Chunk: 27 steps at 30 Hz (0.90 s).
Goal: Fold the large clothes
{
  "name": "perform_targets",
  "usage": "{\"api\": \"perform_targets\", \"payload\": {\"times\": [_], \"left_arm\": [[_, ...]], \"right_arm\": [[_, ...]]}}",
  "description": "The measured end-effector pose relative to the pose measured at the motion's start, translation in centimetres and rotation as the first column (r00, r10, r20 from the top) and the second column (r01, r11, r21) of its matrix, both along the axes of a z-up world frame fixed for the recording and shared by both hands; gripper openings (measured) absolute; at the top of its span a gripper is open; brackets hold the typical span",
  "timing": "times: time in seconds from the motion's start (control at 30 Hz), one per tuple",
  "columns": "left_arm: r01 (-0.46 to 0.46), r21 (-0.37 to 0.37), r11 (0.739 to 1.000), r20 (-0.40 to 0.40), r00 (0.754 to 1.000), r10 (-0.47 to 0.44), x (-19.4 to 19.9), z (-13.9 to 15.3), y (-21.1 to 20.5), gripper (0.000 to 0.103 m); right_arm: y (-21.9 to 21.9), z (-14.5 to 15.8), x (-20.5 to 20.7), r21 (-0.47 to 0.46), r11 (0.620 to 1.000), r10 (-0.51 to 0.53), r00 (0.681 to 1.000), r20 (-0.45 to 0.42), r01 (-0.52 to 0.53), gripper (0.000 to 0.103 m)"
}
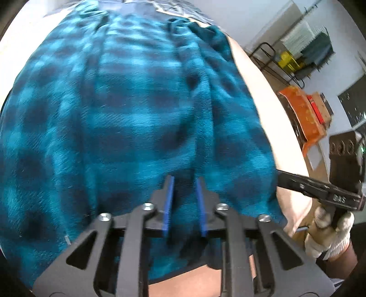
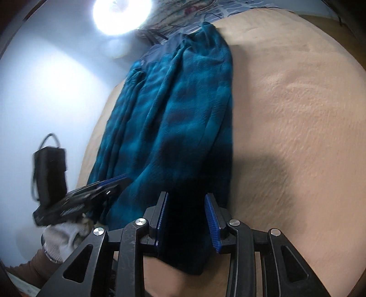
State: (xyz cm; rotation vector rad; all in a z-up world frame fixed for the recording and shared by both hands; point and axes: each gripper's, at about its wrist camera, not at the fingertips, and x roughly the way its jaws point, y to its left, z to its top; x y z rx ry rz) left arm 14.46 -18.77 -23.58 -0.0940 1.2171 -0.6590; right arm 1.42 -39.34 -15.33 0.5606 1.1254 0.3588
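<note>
A teal and dark blue checked fleece garment point(image 1: 137, 102) lies lengthwise on a beige padded surface point(image 1: 258, 96). My left gripper point(image 1: 185, 203) is at its near hem, its blue pads pinching a ridge of the cloth. In the right wrist view the garment point(image 2: 178, 114) runs away as a long folded strip. My right gripper point(image 2: 187, 217) straddles its near right corner, and a thick dark fold fills the gap from pad to pad. The left gripper point(image 2: 114, 182) shows at the strip's left edge, and the right gripper point(image 1: 281, 173) reaches the garment's right edge, held by a gloved hand point(image 1: 329, 233).
Bare beige surface point(image 2: 297, 114) spreads right of the garment. An orange item and boxes point(image 1: 302, 109) and a rack with a yellow container point(image 1: 288, 59) stand on the floor beyond the right edge. A bright lamp point(image 2: 121, 16) glares at the far end beside patterned fabric point(image 2: 205, 9).
</note>
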Motion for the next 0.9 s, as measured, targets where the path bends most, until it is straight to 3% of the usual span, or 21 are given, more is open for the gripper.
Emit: {"api": "perform_targets", "payload": {"times": [0.17,0.27,0.3,0.37,0.43,0.5,0.53,0.63,0.73,0.9], "left_arm": [[0.013,-0.022,1.0,-0.004,1.0,-0.013,-0.3,0.1,0.3,0.011],[0.018,-0.103,0.995,-0.033,0.999,-0.022,-1.1,1.4,1.2,0.011],[0.02,-0.123,0.992,-0.051,0.998,-0.027,-1.3,1.7,1.3,0.016],[0.032,-0.183,0.983,-0.072,0.996,-0.046,-1.9,2.3,1.4,0.045],[0.069,-0.145,0.987,-0.026,0.997,-0.074,-2.6,2.5,0.7,0.045],[0.101,-0.1,0.99,-0.02,0.994,-0.104,-3.0,2.3,-0.2,0.013],[0.105,-0.088,0.991,-0.031,0.994,-0.108,-3.1,2.0,-0.4,0.003],[0.075,-0.052,0.996,0.001,0.997,-0.076,-2.8,2.3,0.3,0.003],[0.056,-0.051,0.997,-0.005,0.998,-0.056,-2.2,2.2,1.0,0.003],[0.076,-0.057,0.995,-0.012,0.997,-0.077,-2.6,1.7,1.2,0.003]], "right_arm": [[0.3,-0.3,-0.3,0.041,0.999,0.014,1.0,0.017,-0.014,0.036],[1.1,-1.5,0.6,0.011,0.999,0.032,0.999,0.01,-0.032,0.036],[1.1,-1.9,0.9,0.015,1.0,0.025,1.0,0.002,-0.025,0.036],[1.3,-2.0,1.3,0.046,0.999,0.014,1.0,-0.001,-0.014,0.034],[1.8,-1.4,1.3,0.067,0.997,0.026,1.0,0.015,-0.026,0.034],[2.3,-0.3,1.0,0.088,0.995,0.044,0.998,0.039,-0.047,0.034],[2.4,0.1,0.8,0.089,0.995,0.049,0.998,0.05,-0.053,0.034],[1.8,1.3,0.1,0.076,0.997,0.026,0.996,0.083,-0.032,0.041],[0.0,0.7,-0.6,0.06,0.996,-0.062,0.996,0.062,0.058,0.048],[-0.6,-2.0,-0.5,0.17,0.981,-0.099,0.995,-0.004,0.098,0.048]]}}
